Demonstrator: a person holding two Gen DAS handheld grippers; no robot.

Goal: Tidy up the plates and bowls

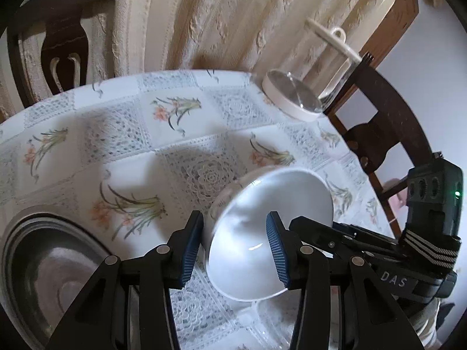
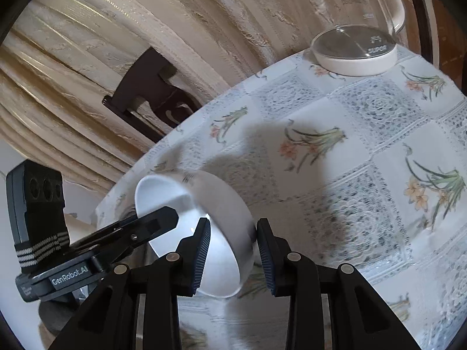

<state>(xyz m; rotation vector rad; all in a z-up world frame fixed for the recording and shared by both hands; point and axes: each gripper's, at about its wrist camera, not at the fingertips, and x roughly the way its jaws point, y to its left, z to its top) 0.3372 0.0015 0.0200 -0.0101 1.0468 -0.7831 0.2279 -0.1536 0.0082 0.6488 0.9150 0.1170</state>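
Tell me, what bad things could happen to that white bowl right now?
1. The round white ceramic bowl is tilted steeply above the flower-patterned tablecloth, pinched only at its rim by the left gripper and right gripper. It might slip and chip.
2. If the two jaws pull differently, the rim could twist loose.
3. The grey stacked bowls sit close, so swinging it down could knock them.

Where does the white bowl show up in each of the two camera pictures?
Left wrist view: the white bowl sits low, right of centre, tilted, rim between the blue pads.
Right wrist view: the white bowl sits low, left of centre, rim between the pads too.
Shared landmark: the glass jug, upper right in both.
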